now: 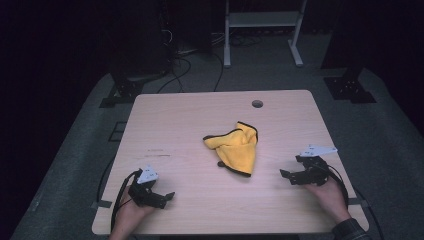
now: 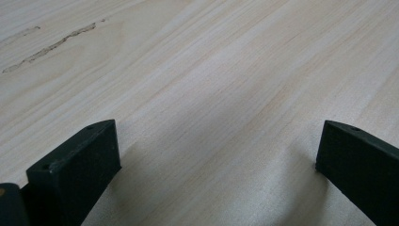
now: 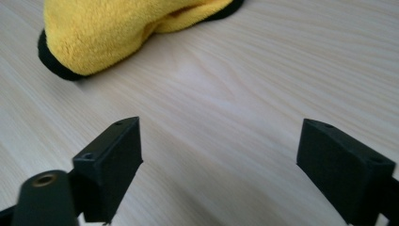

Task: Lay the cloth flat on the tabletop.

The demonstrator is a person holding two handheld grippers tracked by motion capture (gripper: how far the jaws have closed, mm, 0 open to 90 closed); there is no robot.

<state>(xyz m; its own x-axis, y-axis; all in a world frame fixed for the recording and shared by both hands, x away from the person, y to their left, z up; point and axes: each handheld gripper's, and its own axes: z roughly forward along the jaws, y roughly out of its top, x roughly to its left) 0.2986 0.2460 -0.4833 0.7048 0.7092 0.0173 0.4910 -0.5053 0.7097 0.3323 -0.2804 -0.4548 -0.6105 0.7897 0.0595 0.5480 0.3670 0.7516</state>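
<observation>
Yellow cloth (image 1: 236, 146) was seen crumpled in a heap near the middle of the table (image 1: 175, 120), black trim visible along its edges. It was touched by neither gripper.

Left gripper (image 1: 162, 199) was held low over the near-left part of the table, well apart from the cloth. Jaws were spread wide in the left gripper view, with bare wood grain and a faint scuff mark (image 2: 47, 47) seen between and beyond them. Nothing was pinched.

Right gripper (image 1: 289, 177) was held at the near-right, pointed toward the cloth, near it but clear of it. Jaws were spread wide too, nothing between them. In the right gripper view the cloth (image 3: 122, 33) was seen lying ahead of the jaws.

A round cable hole (image 1: 257, 104) was noted near the far edge.
</observation>
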